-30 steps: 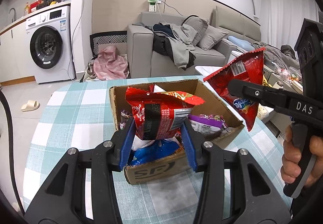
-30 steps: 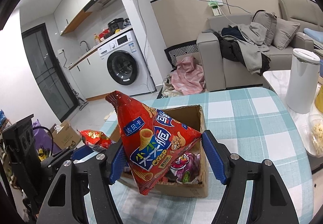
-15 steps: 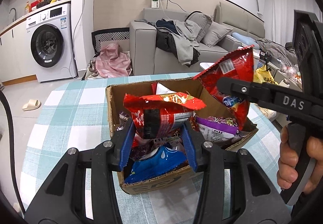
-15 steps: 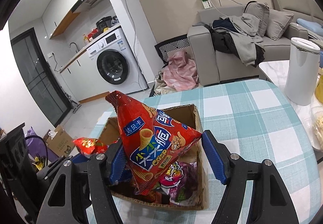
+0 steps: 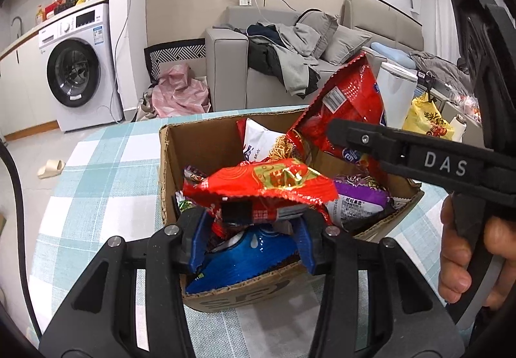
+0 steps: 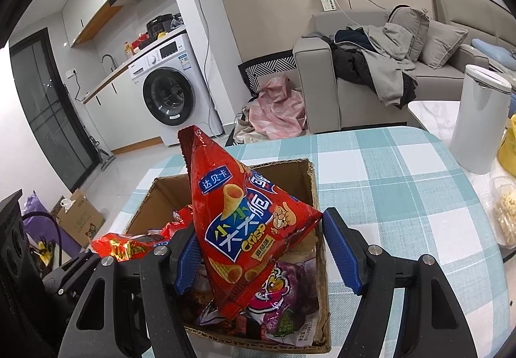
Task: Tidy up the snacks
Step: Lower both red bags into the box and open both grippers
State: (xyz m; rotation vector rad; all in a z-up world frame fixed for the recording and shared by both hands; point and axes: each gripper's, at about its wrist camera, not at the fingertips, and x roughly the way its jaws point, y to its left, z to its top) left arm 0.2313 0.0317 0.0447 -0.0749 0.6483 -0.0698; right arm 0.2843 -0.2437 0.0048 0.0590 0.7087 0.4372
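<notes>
A brown cardboard box full of snack bags sits on the checked table. My left gripper is shut on a small red snack packet and holds it low over the box's near side. My right gripper is shut on a tall red triangular crisp bag, held over the box's right part; it also shows in the left wrist view. A blue bag and a purple bag lie in the box.
The teal-and-white checked tablecloth surrounds the box. A white bin and a yellow bag stand off the table's right side. A grey sofa and a washing machine stand behind.
Both grippers have lowered toward the box with their bags. The red packet now sits down among the box's contents, and the triangular bag has come closer over the box's right side.
</notes>
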